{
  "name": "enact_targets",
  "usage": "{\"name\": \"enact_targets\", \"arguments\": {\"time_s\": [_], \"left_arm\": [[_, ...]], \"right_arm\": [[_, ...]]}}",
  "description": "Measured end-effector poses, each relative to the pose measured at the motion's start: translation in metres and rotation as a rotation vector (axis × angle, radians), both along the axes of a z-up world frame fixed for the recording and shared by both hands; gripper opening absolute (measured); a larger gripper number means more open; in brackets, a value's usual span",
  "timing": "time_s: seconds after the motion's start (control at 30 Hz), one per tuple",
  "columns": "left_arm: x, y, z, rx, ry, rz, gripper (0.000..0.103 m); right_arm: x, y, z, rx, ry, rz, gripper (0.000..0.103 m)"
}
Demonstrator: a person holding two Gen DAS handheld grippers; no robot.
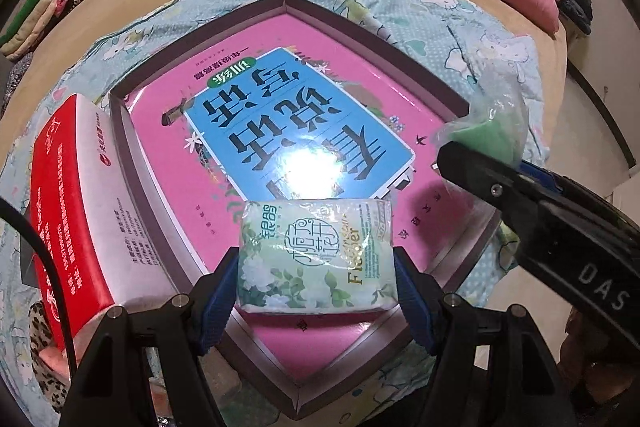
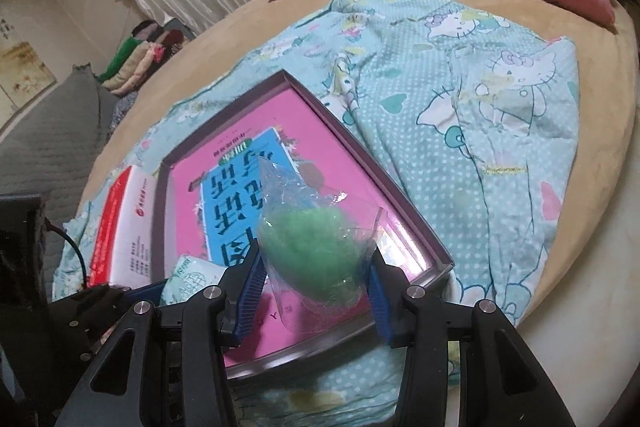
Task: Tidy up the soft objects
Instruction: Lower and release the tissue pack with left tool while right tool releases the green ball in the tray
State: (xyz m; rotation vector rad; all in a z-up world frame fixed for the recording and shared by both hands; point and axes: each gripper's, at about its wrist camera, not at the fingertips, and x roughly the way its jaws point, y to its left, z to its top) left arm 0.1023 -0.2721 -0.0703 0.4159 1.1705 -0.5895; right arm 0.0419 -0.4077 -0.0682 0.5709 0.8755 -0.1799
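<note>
Jaws of left gripper (image 1: 316, 259) clamped on tissue pack (image 1: 316, 255), pads at 3 and 9 o'clock, carried low over pink-lined tray (image 1: 132, 131), likely for setting inside. Jaws of right gripper (image 2: 316, 267) pinching bagged green sponge (image 2: 312, 247) likewise, above tray's 5 o'clock corner. Red box (image 1: 68, 195) leaning at tray's 9 o'clock, on bed

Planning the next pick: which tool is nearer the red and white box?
Left. The left tool, holding the tissue pack, is beside the red and white box; the right tool is across the tray.
</note>
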Motion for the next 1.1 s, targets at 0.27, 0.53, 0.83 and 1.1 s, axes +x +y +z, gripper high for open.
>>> {"name": "enact_targets", "arguments": {"time_s": [0.27,0.53,0.83,1.1], "left_arm": [[0.001,0.0,-0.005,-0.003,0.018,0.004,0.073],[0.003,0.004,-0.006,-0.019,0.029,0.027,0.073],[0.001,0.007,-0.007,-0.014,0.03,0.034,0.075],[0.002,0.012,-0.002,-0.045,0.024,0.059,0.083]], "right_arm": [[0.004,0.001,-0.01,-0.052,0.044,-0.017,0.052],[0.004,0.001,-0.01,-0.063,0.038,-0.025,0.054],[-0.004,-0.003,-0.002,-0.064,0.012,-0.045,0.057],[-0.014,-0.005,0.006,-0.064,-0.008,-0.074,0.068]]}}
